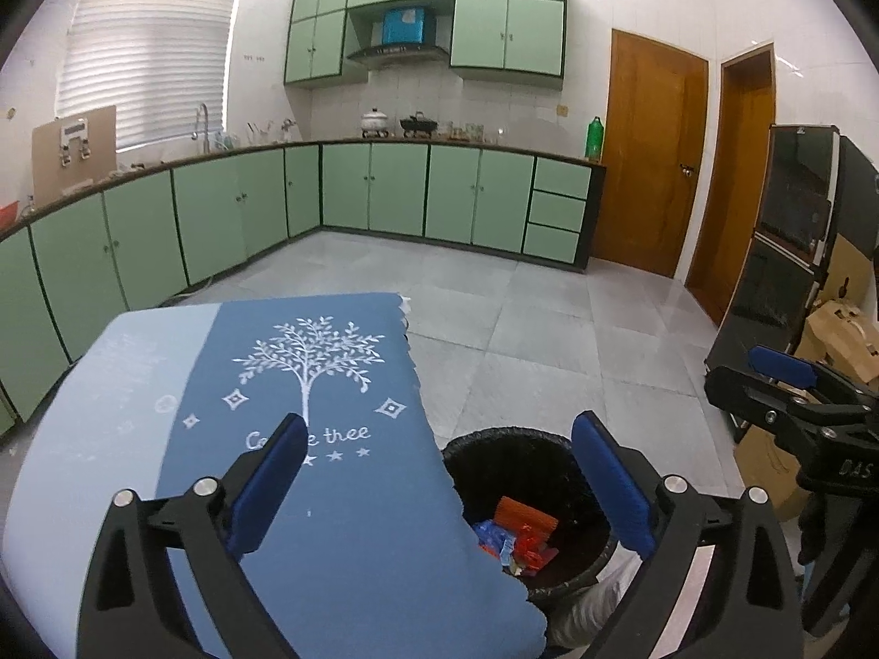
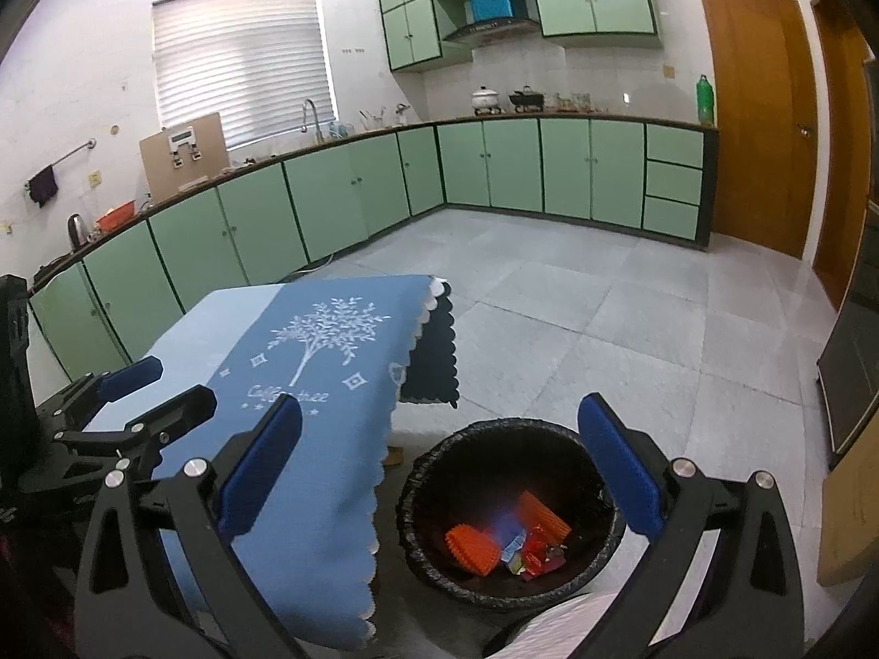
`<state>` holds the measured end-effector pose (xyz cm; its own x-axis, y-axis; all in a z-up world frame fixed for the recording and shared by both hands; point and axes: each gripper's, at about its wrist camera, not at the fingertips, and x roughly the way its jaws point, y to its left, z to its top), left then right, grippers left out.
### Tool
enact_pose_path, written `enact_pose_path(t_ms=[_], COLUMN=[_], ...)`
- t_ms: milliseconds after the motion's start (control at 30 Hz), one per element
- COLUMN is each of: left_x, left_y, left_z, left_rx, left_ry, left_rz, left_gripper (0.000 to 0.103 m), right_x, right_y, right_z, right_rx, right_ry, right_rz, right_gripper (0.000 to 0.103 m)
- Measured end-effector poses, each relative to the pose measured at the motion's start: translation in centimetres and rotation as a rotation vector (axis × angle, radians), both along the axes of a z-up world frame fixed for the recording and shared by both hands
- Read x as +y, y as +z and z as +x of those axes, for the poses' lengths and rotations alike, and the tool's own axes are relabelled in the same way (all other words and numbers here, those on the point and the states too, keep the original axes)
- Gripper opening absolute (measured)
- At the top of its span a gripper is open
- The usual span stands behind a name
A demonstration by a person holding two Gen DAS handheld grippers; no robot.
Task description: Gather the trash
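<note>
Both the left gripper (image 1: 439, 478) and the right gripper (image 2: 439, 461) hang with jaws released and empty above the black-lined bin (image 2: 434, 456) beside the blue-clothed desk (image 2: 329, 362), whose trash (image 2: 508, 543) (orange and red wrappers) only the right wrist view shows fully.

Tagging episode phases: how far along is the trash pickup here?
Looks nearly finished. Done: orange ridged pieces and red and blue wrappers lie in the black-lined round bin. In hand: nothing; the left hand-held gripper and right hand-held gripper are both open and empty. Left: no trash shows on the blue tree-print tablecloth, though the grippers hide part of it.
</note>
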<state>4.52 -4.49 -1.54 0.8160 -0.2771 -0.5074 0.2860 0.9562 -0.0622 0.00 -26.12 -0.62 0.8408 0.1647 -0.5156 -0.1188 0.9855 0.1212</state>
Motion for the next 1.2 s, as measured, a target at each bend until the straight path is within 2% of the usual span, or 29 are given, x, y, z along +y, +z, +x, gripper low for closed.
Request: enact_pose_path(t_ms=[367, 1200], left_x=[1.3, 2.1], left_y=[1.0, 1.6], left_z=[-2.0, -3.0], left_rx=[-0.039, -0.076], left_ry=[0.024, 0.043], left_rz=[-0.014, -0.017], left_gripper=[0.097, 0.097], right_x=[1.2, 3.0], right_y=[0.8, 1.1], right_z=[-1.4, -2.2], right_rx=[-0.027, -0.058], right_ry=[0.032, 0.066], right_rz=[-0.014, -0.042], right_gripper=[0.098, 0.098])
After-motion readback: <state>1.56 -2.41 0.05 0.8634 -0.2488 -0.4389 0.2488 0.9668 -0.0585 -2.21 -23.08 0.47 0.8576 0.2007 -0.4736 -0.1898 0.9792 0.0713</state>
